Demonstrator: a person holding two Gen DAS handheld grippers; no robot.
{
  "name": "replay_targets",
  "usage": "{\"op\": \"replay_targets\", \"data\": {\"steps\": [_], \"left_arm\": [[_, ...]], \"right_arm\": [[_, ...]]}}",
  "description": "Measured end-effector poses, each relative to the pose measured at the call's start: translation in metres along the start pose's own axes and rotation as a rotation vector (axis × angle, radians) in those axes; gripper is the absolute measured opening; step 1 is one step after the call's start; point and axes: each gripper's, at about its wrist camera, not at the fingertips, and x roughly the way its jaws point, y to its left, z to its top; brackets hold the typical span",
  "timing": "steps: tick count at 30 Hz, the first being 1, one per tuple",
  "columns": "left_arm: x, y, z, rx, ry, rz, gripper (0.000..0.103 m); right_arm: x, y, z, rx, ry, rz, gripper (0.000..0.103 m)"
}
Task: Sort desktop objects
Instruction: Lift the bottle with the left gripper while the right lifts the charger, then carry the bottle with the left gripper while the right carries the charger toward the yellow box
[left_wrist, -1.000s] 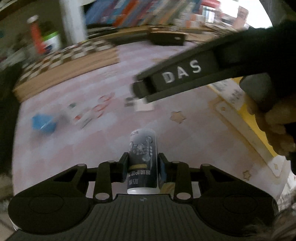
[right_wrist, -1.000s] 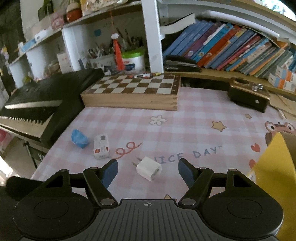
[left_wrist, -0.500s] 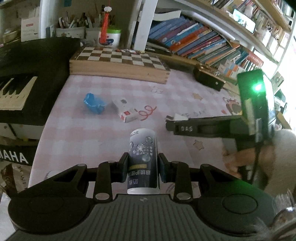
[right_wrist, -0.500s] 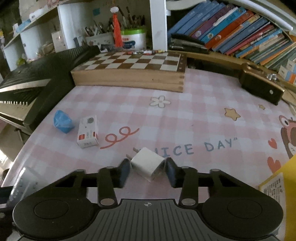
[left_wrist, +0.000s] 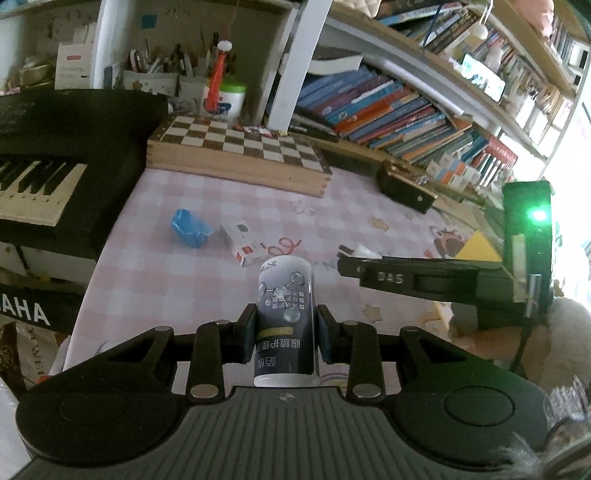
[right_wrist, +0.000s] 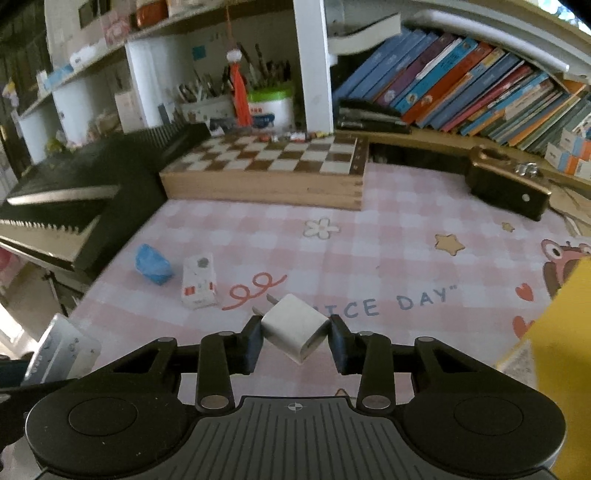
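Here the left hand-held gripper (left_wrist: 283, 338) is clamped on a dark labelled bottle (left_wrist: 284, 321), held above the pink checked tabletop (left_wrist: 166, 280). The right hand-held gripper (right_wrist: 295, 343) has just been closing, and its pads now press on a white charger plug (right_wrist: 295, 326) sitting tilted between them. A blue crumpled piece (right_wrist: 152, 264) and a small white box (right_wrist: 198, 282) lie close together on the tabletop.

Bottle (left_wrist: 284, 317) base hidden behind left gripper body; label print too small to read. Yellow box (right_wrist: 561, 350) cut off by right edge in right wrist view. Book (right_wrist: 424, 85) spines unreadable. Keyboard (left_wrist: 40, 177) cropped at left edge.
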Motion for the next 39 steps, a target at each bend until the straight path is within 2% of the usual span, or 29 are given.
{"op": "replay_targets", "data": {"steps": [6, 16, 39], "left_arm": [[-0.028, -0.004, -0.003, -0.014, -0.026, -0.031, 0.030], [-0.070, -0.014, -0.017, 0.002, -0.049, -0.097, 0.030], [-0.145, -0.020, -0.079, 0.033, -0.018, -0.223, 0.030]], "right_arm": [[-0.049, -0.003, -0.003, 0.020, -0.046, 0.034, 0.037], [-0.114, 0.000, -0.031, 0.021, -0.049, 0.049, 0.037], [-0.193, 0.040, -0.112, 0.124, -0.002, 0.002, 0.037]]}}
